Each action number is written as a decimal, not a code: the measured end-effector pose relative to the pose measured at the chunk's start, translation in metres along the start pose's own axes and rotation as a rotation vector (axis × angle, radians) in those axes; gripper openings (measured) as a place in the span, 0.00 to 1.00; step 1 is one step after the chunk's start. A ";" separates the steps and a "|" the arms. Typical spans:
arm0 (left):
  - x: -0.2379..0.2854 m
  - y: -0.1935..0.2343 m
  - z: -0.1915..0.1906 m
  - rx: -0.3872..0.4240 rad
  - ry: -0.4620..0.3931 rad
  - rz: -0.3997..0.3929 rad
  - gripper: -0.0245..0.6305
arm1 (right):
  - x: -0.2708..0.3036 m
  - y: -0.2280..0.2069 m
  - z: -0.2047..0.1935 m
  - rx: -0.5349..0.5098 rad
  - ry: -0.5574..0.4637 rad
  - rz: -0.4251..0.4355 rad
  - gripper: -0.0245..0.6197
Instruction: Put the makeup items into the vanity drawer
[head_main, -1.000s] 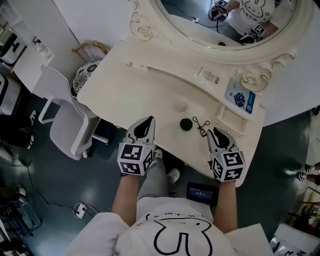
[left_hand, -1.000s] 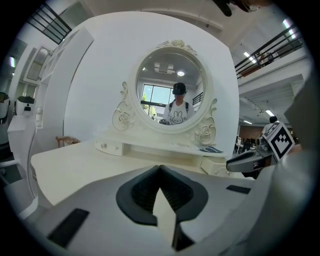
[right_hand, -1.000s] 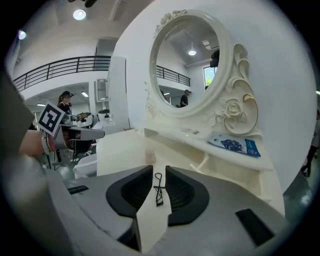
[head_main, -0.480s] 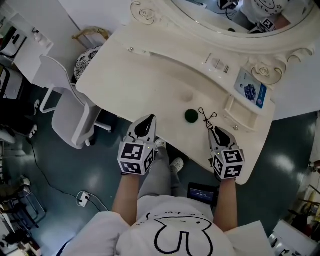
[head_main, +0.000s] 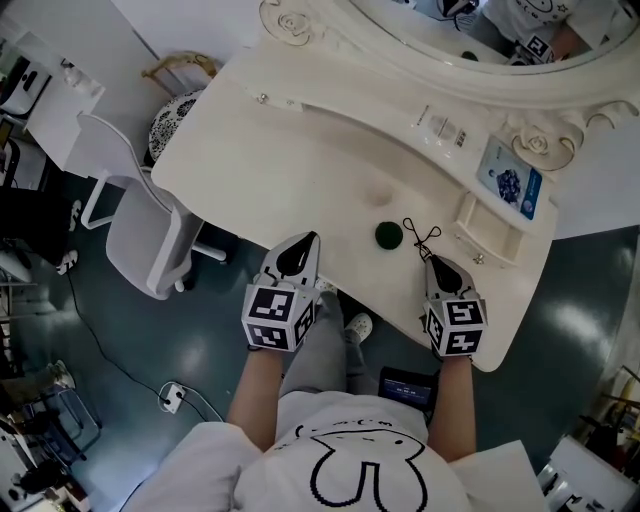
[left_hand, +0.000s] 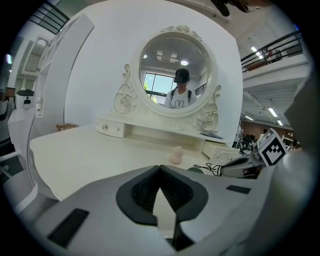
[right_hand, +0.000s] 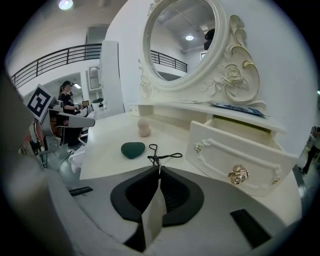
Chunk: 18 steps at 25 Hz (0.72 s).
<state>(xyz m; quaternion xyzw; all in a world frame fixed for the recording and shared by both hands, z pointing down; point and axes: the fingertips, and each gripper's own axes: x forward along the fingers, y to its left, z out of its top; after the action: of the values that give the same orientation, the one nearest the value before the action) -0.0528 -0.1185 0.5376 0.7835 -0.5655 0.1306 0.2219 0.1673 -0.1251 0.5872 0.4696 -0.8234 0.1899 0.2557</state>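
Cream tabletop (head_main: 270, 170) lies bare beyond your left gripper (head_main: 310, 240), tips pressed together at its front edge; your right gripper (head_main: 433, 262), jaws just closed on nothing, sits behind the eyelash curler (head_main: 418, 238).

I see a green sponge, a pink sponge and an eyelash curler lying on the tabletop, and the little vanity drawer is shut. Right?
Not quite: the drawer is pulled open, as the right gripper view shows. The green sponge, pink sponge and eyelash curler do lie on the tabletop.
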 end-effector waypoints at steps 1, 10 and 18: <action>0.000 0.000 0.000 0.001 0.001 -0.003 0.05 | 0.001 0.000 0.001 0.000 0.000 0.000 0.08; 0.001 0.005 0.013 0.011 -0.012 -0.013 0.05 | -0.010 0.000 0.025 0.017 -0.032 0.000 0.08; -0.008 0.004 0.049 0.033 -0.070 -0.003 0.05 | -0.030 -0.002 0.066 -0.006 -0.101 -0.012 0.08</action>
<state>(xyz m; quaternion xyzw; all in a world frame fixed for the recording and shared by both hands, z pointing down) -0.0620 -0.1373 0.4918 0.7921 -0.5693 0.1122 0.1895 0.1660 -0.1423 0.5162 0.4828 -0.8329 0.1622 0.2164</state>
